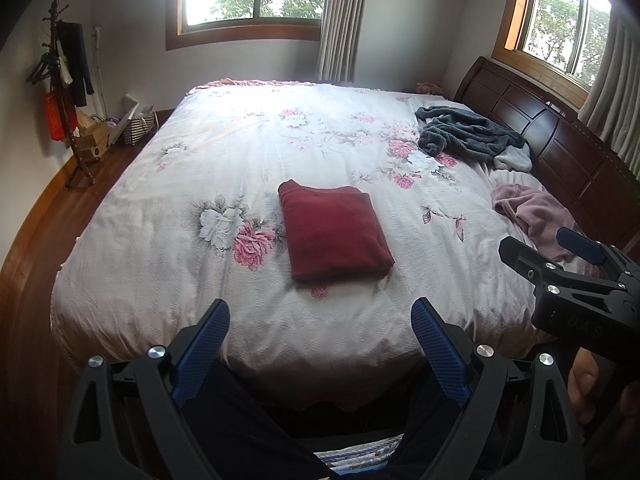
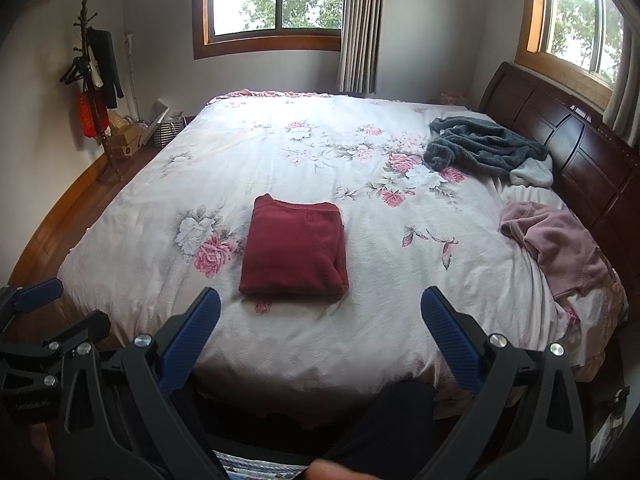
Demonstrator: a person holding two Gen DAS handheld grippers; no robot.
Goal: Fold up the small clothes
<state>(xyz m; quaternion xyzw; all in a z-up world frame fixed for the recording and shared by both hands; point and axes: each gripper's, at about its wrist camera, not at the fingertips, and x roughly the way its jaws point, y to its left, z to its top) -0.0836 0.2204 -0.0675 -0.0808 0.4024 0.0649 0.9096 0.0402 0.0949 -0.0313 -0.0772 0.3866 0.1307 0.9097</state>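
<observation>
A dark red garment lies folded into a neat rectangle on the floral bedspread, near the front middle of the bed. My left gripper hangs open over the bed's near edge, short of the red garment, with nothing between its blue pads. My right gripper is open too, just in front of the garment, holding nothing. The right gripper also shows at the right edge of the left wrist view. A crumpled pink garment lies at the bed's right side.
A rumpled grey fleece garment lies near the dark wooden headboard on the right. A coat stand and a checked bag stand on the wooden floor at the left. The person's dark-clad legs are below.
</observation>
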